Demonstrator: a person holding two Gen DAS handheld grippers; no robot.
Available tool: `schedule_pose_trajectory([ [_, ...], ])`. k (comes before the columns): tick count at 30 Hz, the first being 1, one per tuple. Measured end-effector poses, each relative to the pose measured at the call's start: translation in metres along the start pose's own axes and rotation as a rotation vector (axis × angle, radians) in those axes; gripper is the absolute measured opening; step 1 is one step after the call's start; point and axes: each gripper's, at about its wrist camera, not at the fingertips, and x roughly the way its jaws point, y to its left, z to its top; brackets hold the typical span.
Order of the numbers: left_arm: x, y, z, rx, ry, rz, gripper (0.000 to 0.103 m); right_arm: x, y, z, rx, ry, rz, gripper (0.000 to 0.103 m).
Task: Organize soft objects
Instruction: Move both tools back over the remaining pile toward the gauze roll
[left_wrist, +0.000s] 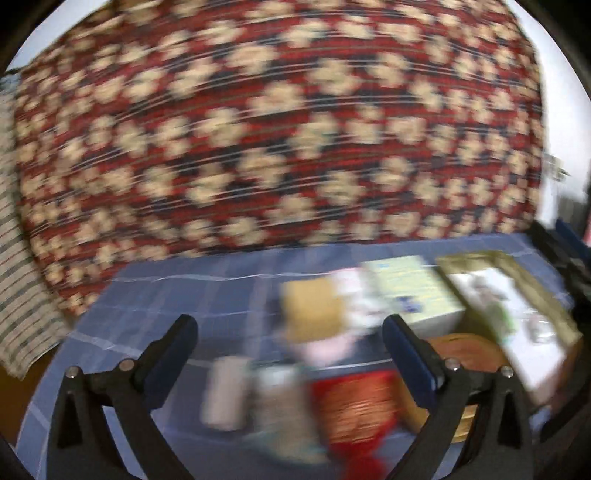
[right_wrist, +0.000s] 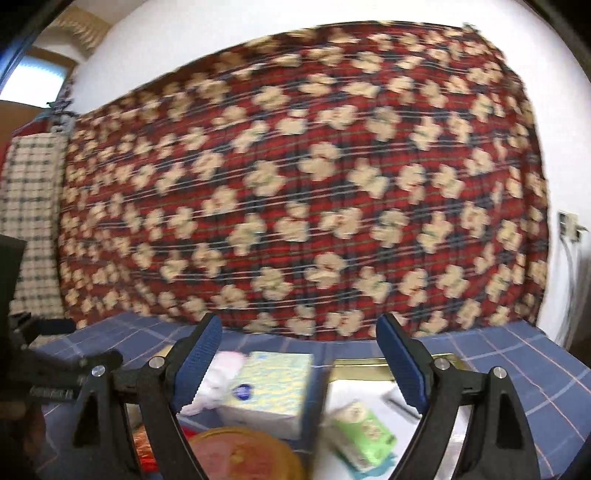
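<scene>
Both views are motion-blurred. My left gripper (left_wrist: 290, 332) is open and empty above a blue checked cloth (left_wrist: 177, 295). Below it lie a tan and pink soft thing (left_wrist: 314, 314), a pale rolled cloth (left_wrist: 225, 391) and a red fabric item (left_wrist: 354, 410). My right gripper (right_wrist: 299, 332) is open and empty above a tissue box (right_wrist: 273, 387), a white and pink soft cloth (right_wrist: 218, 384) and a green packet (right_wrist: 362, 435) on a gold-rimmed tray (right_wrist: 354, 363).
A red plaid blanket with cream flowers (right_wrist: 303, 184) hangs behind the table. A round wooden lidded box (right_wrist: 240, 454) sits near the front. A checked cloth (right_wrist: 33, 221) hangs at the left. The left gripper's body (right_wrist: 55, 365) shows at the right wrist view's left edge.
</scene>
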Motion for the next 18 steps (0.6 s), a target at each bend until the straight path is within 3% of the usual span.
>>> schedule_pose_trajectory([
  [3,0.011,0.041,-0.015,-0.071,0.033,0.085,0.102,0.003,0.011,-0.004,0.004,0.028,0.071,0.087],
  [6,0.026,0.065,-0.027,-0.126,0.088,0.107,0.102,0.014,0.024,-0.012,0.009,0.105,0.151,0.087],
  [8,0.034,0.071,-0.034,-0.132,0.109,0.126,0.102,0.020,0.039,-0.017,-0.037,0.143,0.179,0.080],
  [18,0.055,0.075,-0.050,-0.141,0.186,0.103,0.102,0.033,0.125,-0.060,-0.357,0.317,0.320,0.059],
])
